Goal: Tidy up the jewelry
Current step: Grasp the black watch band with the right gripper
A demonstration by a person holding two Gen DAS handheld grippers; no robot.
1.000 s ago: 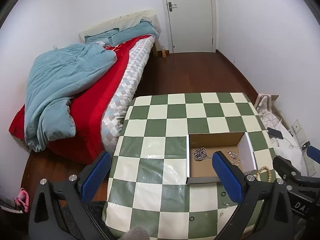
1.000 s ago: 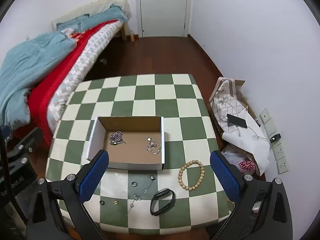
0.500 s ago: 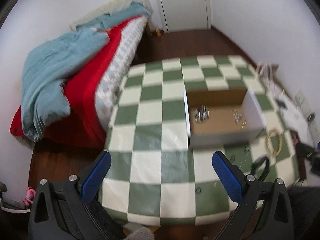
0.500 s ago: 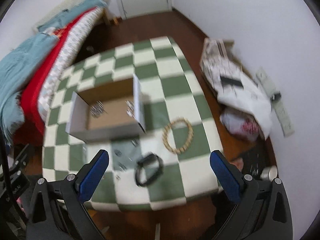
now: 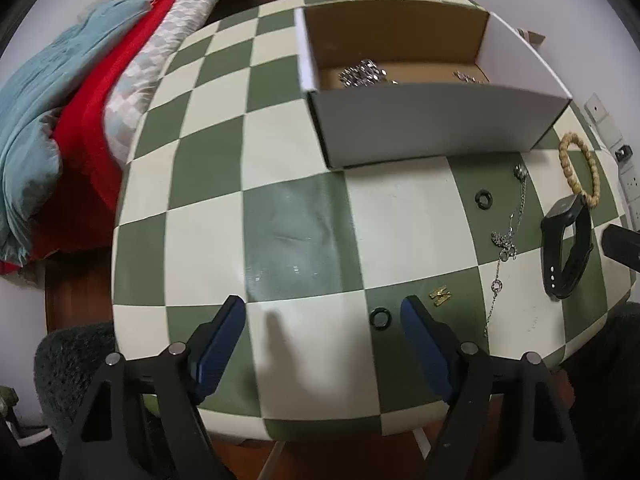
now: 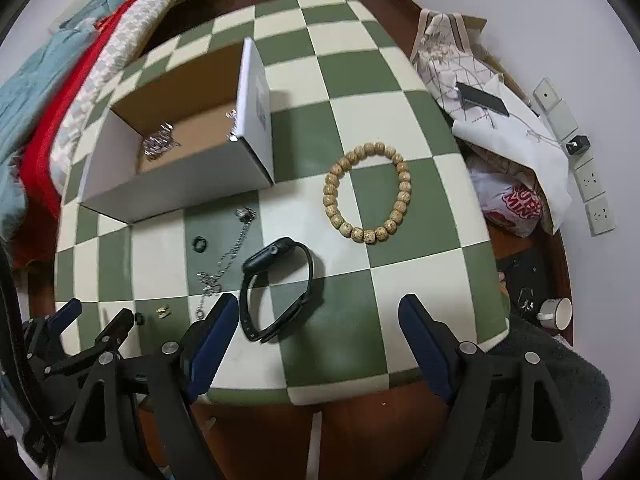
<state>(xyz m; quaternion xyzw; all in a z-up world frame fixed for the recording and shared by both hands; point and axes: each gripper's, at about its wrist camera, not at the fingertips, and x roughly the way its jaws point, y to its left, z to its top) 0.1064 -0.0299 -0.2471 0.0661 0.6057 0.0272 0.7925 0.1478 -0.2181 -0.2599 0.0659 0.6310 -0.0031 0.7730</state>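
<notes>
I have both tools low over the near edge of the green-and-cream checkered table [image 5: 208, 184]. My left gripper [image 5: 322, 322] has its blue fingers spread wide with nothing between them, and a small dark ring [image 5: 380, 318] lies on the cloth just inside its right finger. A little gold piece [image 5: 440, 295] sits just beyond that finger, and a thin silver chain [image 5: 505, 248] runs past a second dark ring [image 5: 483, 200] toward the white cardboard box [image 5: 432, 124]. Inside the box I see a silver cluster [image 5: 364, 74] and another small silver item [image 5: 466, 77]. My right gripper [image 6: 316, 322] is likewise wide open and empty; the black watch band [image 6: 276, 288] lies just beside its left finger, and the wooden bead bracelet [image 6: 368, 192] rests farther out, right of the box [image 6: 176, 188].
</notes>
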